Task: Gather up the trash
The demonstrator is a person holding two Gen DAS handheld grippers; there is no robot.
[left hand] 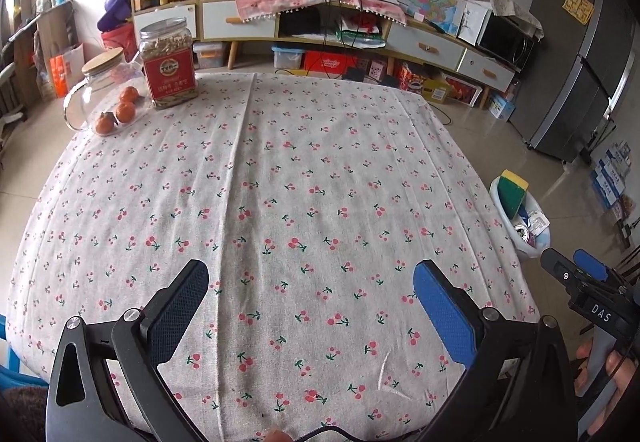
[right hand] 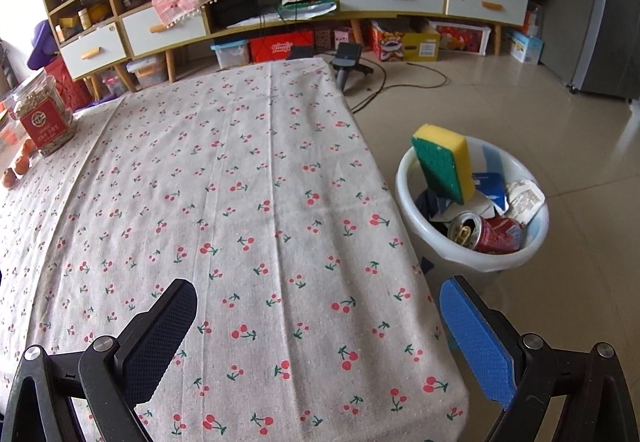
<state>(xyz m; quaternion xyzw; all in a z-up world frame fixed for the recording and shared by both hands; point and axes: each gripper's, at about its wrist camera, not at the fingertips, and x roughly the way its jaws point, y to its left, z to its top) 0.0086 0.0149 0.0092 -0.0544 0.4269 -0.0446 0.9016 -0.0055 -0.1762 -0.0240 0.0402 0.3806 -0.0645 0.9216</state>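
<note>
At the bottom of each wrist view a gripper is spread wide with nothing between its pads: the left gripper (left hand: pixel 310 318) hangs over the near edge of the bench (left hand: pixel 320 169), and the right gripper (right hand: pixel 316 342) sits over the bench's near right corner. The right gripper also shows at the lower right edge of the left view. Past that corner, right of centre in the right view, a white bin (right hand: pixel 472 258) stands on the floor just beside the bench, holding a red can (right hand: pixel 490 234), crumpled paper (right hand: pixel 524 197) and a yellow-green sponge (right hand: pixel 444 161) leaning upright on its rim. In the upper left of the left view stand a red-labelled jar (left hand: pixel 170 65), three tangerines (left hand: pixel 124 109) and a glass pitcher (left hand: pixel 100 81).
</note>
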